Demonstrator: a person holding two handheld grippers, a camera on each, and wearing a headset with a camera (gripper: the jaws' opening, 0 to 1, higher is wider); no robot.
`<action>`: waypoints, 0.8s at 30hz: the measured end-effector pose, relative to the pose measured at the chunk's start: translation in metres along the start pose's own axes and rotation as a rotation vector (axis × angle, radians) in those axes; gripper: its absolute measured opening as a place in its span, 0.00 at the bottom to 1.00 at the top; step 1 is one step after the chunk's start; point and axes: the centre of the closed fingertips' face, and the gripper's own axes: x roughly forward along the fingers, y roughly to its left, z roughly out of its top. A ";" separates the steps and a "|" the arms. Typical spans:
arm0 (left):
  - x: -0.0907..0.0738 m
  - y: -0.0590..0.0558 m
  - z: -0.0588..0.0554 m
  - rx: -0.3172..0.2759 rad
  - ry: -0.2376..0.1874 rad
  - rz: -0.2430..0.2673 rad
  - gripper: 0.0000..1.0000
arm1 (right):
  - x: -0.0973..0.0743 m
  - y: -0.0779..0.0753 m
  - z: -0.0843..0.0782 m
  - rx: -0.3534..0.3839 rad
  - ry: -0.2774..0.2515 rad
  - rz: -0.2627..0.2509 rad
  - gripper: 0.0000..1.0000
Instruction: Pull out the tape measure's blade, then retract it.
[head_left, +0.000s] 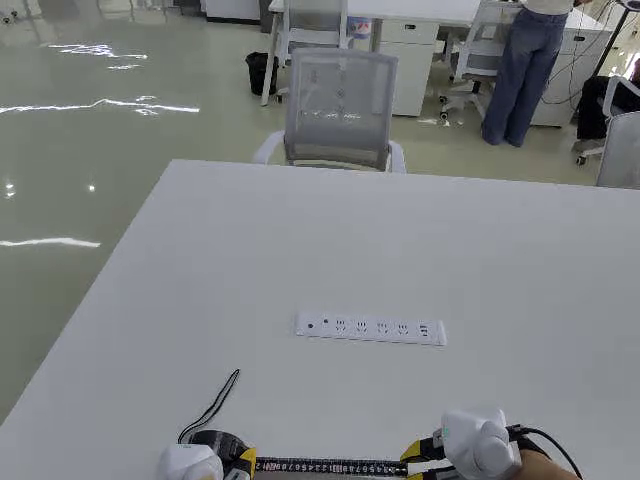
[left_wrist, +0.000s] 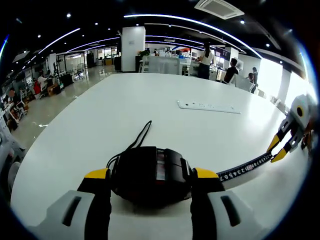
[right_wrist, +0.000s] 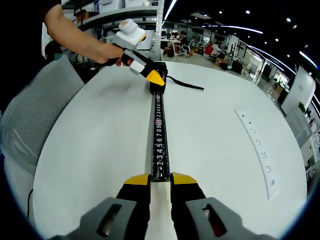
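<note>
The tape measure (left_wrist: 150, 172) is being held down on the white bench (head_left: 300, 250), close to the near edge. Its black case is being squeezed from both sides by the left tongs (left_wrist: 150, 176), which are clenched tight on it.

The blade (right_wrist: 159, 135) is lying pulled out of the case, flat on the bench in one straight line. Its free end is being pinched by the right tongs (right_wrist: 160, 180), which are clenched on the tip. The long line of the blade is running from one pair of tongs straight to the other, across the person's front, with the case on the left and the tip on the right. The two pairs of tongs are being held apart, with all of the pulled-out blade between them.

The pulling-out step is being judged as done or nearly done, and the going-back step as not yet begun. For that step, the tip is likely to be carried back along the same line toward the case, so the right tongs are being judged as the ones to move. If the tip is let go all at once, the blade may snap back hard.

A thin black strap (left_wrist: 137, 140) is lying on the bench just beyond the case. A white power strip (head_left: 370, 328) is lying farther out, well apart from the blade
</note>
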 end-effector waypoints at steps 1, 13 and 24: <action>0.000 0.000 0.000 0.001 0.001 0.000 0.61 | 0.000 0.000 0.000 0.001 0.000 0.001 0.13; 0.000 0.001 0.000 -0.006 -0.001 -0.007 0.61 | 0.000 0.001 0.005 -0.003 0.001 0.001 0.13; -0.001 0.002 0.001 -0.018 -0.003 -0.013 0.61 | 0.000 0.000 0.009 -0.008 0.000 0.001 0.13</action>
